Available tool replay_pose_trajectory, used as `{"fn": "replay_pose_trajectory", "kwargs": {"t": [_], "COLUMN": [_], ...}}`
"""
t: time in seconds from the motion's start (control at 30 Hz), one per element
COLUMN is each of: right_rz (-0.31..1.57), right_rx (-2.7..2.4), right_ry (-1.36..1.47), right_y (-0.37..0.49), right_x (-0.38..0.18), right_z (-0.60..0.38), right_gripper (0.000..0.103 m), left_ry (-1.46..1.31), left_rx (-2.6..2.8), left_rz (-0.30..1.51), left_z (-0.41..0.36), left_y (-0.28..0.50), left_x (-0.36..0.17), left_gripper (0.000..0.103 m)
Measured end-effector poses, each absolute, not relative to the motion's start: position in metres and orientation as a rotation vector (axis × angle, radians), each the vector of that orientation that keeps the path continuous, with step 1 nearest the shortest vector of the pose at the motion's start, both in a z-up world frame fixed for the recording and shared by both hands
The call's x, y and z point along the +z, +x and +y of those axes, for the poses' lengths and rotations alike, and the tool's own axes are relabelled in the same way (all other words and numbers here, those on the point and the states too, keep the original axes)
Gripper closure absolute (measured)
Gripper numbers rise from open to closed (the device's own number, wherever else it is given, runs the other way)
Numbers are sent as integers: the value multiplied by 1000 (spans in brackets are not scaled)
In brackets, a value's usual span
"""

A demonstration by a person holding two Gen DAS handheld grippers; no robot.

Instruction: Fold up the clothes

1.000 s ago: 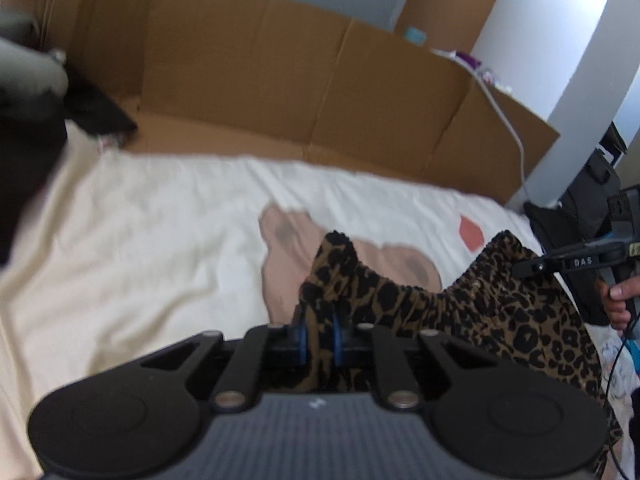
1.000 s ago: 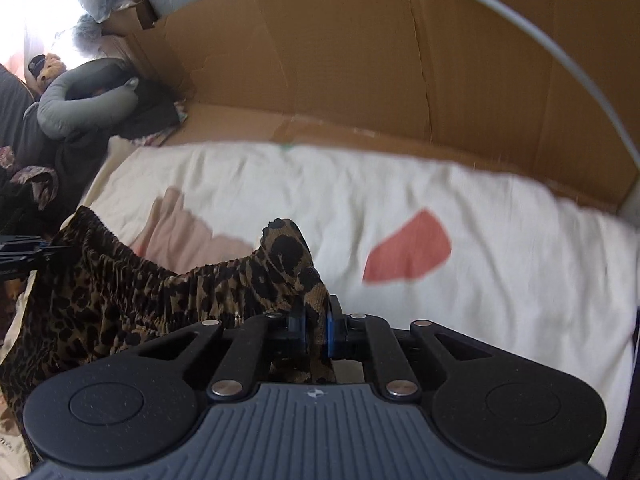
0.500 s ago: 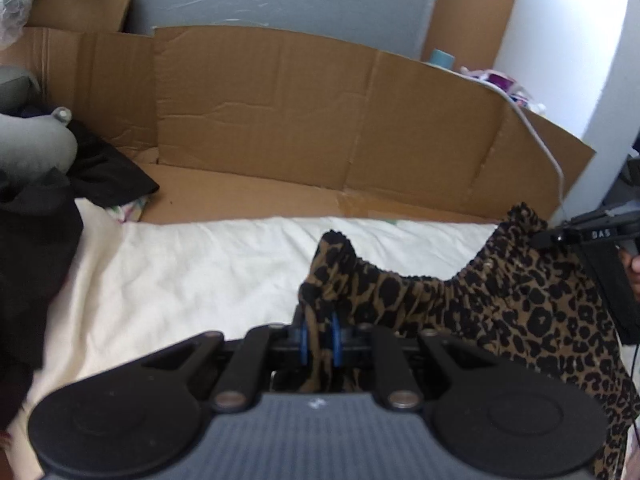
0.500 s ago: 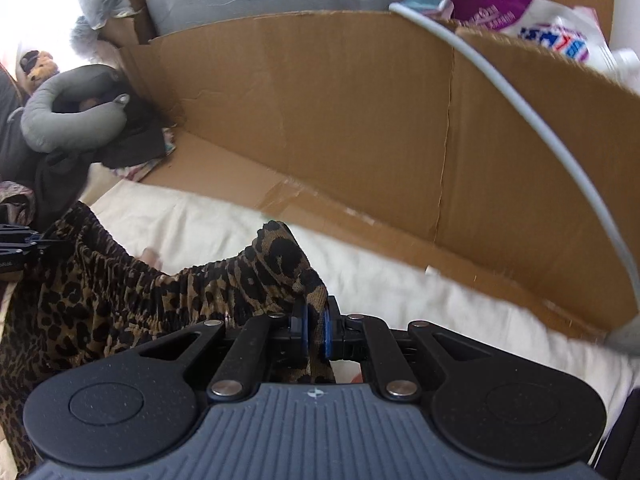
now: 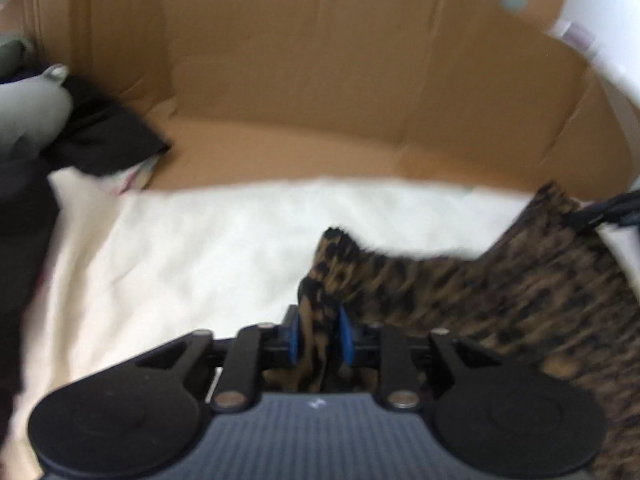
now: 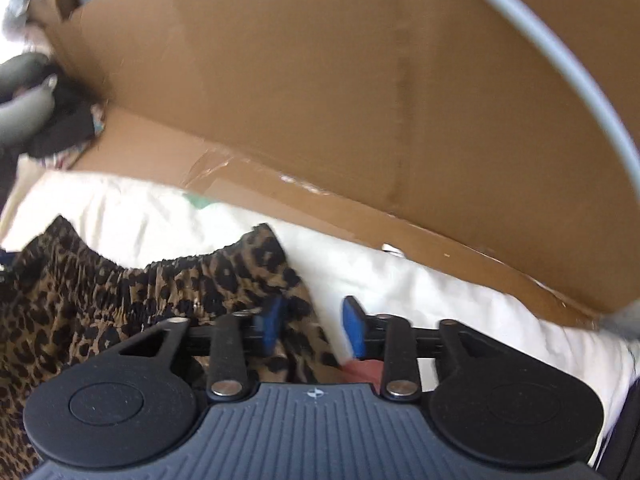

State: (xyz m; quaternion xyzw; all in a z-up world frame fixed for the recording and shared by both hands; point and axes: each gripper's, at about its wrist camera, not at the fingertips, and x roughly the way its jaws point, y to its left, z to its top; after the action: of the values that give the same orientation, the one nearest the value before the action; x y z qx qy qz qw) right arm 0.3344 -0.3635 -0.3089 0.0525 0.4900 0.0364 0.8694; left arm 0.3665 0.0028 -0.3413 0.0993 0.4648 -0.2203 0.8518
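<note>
Right gripper lets go!
The right gripper (image 6: pixel 314 326) has spread its blue pads (image 6: pixel 354 330), freeing the leopard-print garment (image 6: pixel 120 304) corner it clamped.

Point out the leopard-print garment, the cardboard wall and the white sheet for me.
leopard-print garment (image 6: pixel 120 300): right wrist view, gathered waistband area.
cardboard wall (image 6: pixel 320 100): right wrist view, flat upright panel.
white sheet (image 5: pixel 180 248): left wrist view, bare stretch left of the garment.
</note>
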Motion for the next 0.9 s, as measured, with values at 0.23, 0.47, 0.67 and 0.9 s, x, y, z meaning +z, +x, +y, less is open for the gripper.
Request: {"fn": "replay_pose_trajectory", "kwargs": {"t": [0.23, 0.47, 0.67, 0.9], "right_rz": [1010, 970, 962, 964], "right_rx": [153, 152, 71, -21], "right_ry": [70, 95, 131, 165], "right_y": [283, 218, 160, 92], "right_x": [-283, -254, -250, -255], "right_z": [-378, -384, -398, -413], "right_gripper": [55, 53, 53, 53], "left_ry": [197, 168, 194, 229], "left_rx": [-464, -460, -415, -399], "left_rz": [986, 964, 942, 950], "left_z": [42, 83, 96, 107], "left_y": [346, 310, 281, 247], "left_x": [-321, -290, -274, -266], "left_gripper": [60, 60, 62, 63]}}
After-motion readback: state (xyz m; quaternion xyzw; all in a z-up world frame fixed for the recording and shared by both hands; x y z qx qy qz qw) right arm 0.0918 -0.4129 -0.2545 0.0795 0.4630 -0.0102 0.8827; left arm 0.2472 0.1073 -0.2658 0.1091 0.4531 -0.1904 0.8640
